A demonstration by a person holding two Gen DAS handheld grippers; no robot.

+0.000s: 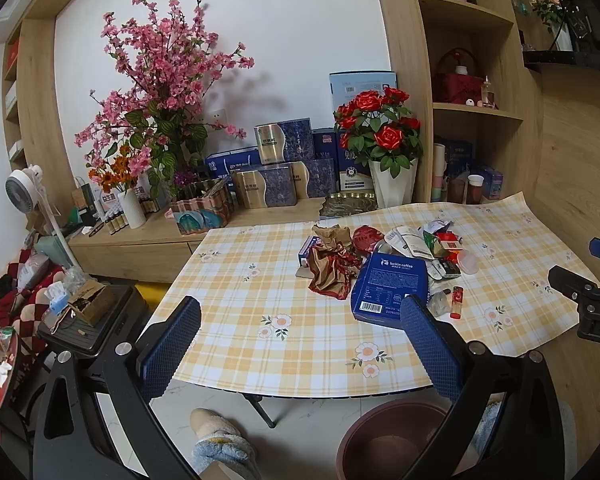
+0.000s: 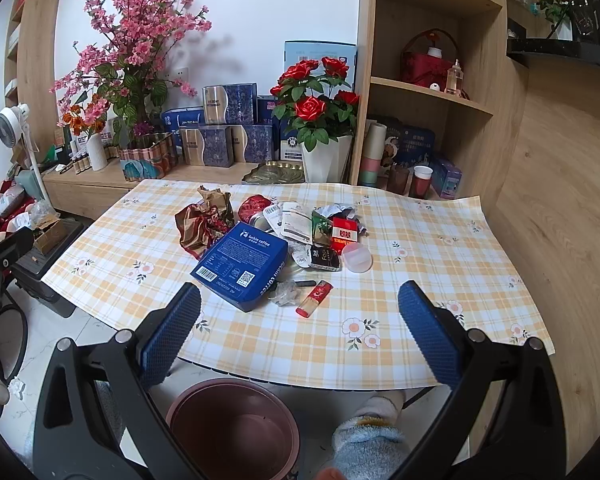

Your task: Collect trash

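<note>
A pile of trash lies on the checked tablecloth [image 2: 420,248]: a blue coffee box [image 2: 242,262], crumpled brown-and-red wrapping [image 2: 198,222], a red lighter [image 2: 314,299], a red cigarette pack [image 2: 344,234], a clear plastic lid [image 2: 357,258] and white sachets [image 2: 294,222]. The same blue coffee box [image 1: 388,286] and wrapping [image 1: 332,268] show in the left wrist view. A maroon bin [image 2: 236,428] stands on the floor below the table's near edge. My left gripper [image 1: 300,340] and right gripper [image 2: 300,328] both hang open short of the pile, holding nothing.
Behind the table a wooden sideboard [image 2: 92,186] carries gift boxes, a pink blossom arrangement [image 2: 128,52] and a white vase of red roses [image 2: 320,120]. Shelves [image 2: 432,96] rise at the right. A person's slippered foot [image 2: 364,440] rests beside the bin. A black case [image 1: 92,320] sits left.
</note>
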